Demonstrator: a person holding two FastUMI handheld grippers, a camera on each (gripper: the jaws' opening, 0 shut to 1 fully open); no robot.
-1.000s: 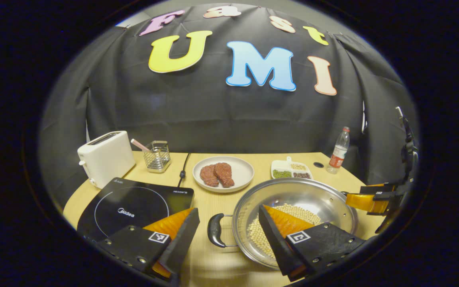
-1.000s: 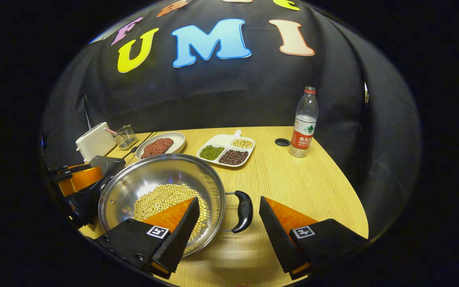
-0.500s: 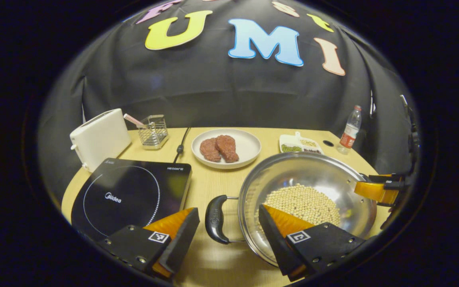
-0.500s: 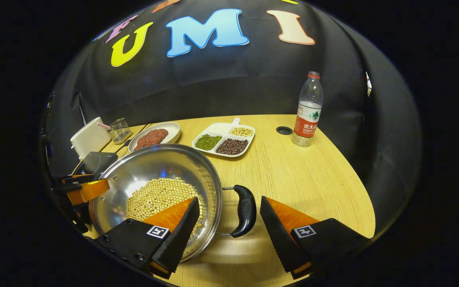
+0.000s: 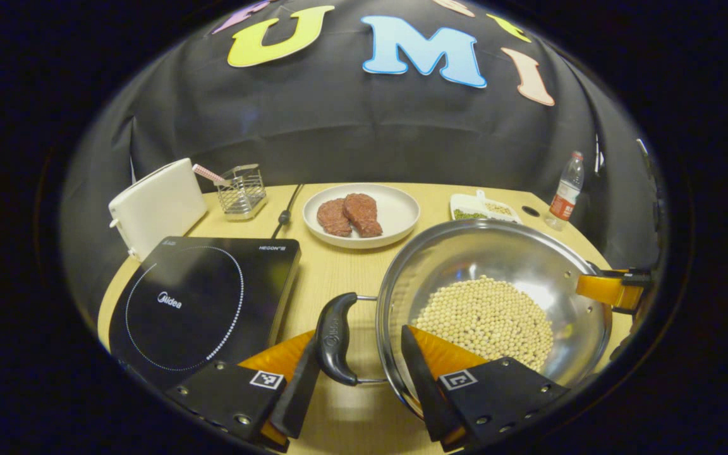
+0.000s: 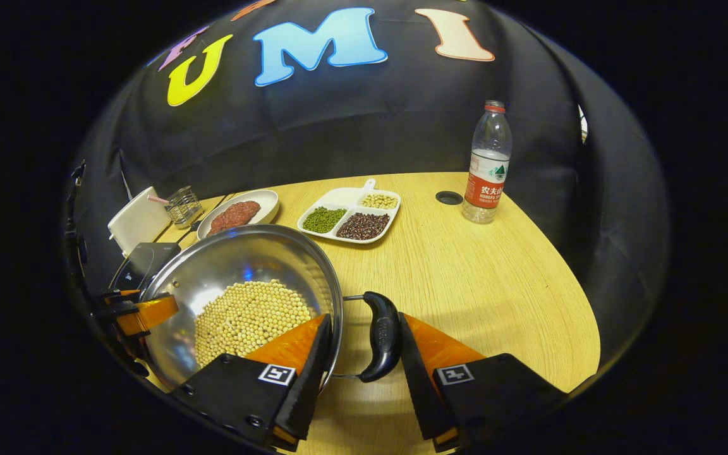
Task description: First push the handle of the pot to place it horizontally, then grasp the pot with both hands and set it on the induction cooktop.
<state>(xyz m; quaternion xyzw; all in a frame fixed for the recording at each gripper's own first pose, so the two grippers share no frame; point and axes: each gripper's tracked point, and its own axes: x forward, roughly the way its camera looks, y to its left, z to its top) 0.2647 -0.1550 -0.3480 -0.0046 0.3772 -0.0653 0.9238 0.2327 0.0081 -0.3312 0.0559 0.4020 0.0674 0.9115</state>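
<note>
A steel pot (image 5: 497, 253) (image 6: 244, 259) holding soybeans (image 5: 487, 316) stands on the wooden table, just right of the black induction cooktop (image 5: 200, 297) (image 6: 139, 262). Its two black handles point sideways. My left gripper (image 5: 357, 338) straddles the left handle (image 5: 334, 338), one finger outside the handle and the other inside the pot's rim, pressed together on it. My right gripper (image 6: 364, 321) clamps the right handle (image 6: 382, 335) the same way. Each gripper also appears at the pot's far side in the other view, the right gripper (image 5: 610, 287) and the left gripper (image 6: 143, 313).
Behind the cooktop stand a white toaster (image 5: 155, 205) and a wire holder (image 5: 241, 189), with a black cable (image 5: 285, 215) beside them. A plate of meat (image 5: 361, 215), a divided dish of beans (image 6: 348, 215) and a water bottle (image 6: 487, 164) sit farther back.
Both grippers have come down and forward onto the pot's handles, and their fingers have narrowed around them. The pot stays in place on the table.
</note>
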